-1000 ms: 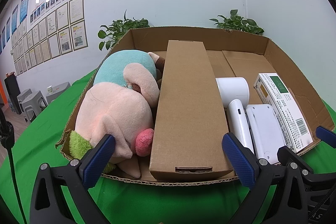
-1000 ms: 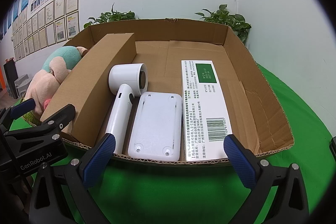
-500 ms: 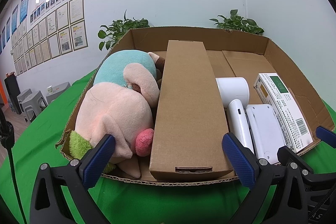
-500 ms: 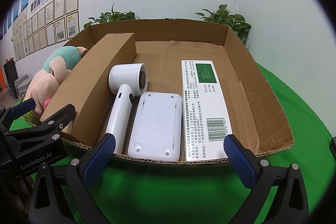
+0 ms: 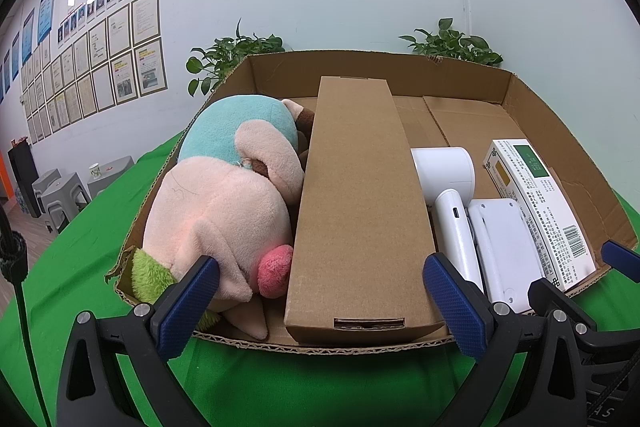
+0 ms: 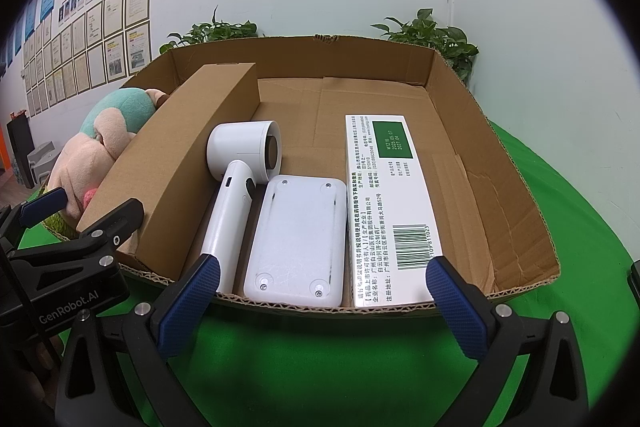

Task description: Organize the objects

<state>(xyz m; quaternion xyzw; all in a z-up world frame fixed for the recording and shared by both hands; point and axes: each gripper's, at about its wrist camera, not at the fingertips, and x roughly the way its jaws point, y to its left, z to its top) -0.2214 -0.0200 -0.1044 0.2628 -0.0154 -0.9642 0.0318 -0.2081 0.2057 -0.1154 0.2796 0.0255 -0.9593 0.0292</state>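
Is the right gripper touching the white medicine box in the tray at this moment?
Apart. The right wrist view shows the right gripper open outside the cardboard tray, its near wall standing between the fingers and the medicine box.

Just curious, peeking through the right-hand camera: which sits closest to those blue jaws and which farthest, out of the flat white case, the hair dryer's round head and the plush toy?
1. Flat white case, straight ahead, at the tray's near edge.
2. Hair dryer's round head, farther in, slightly left.
3. Plush toy, far left, beyond the long brown box.
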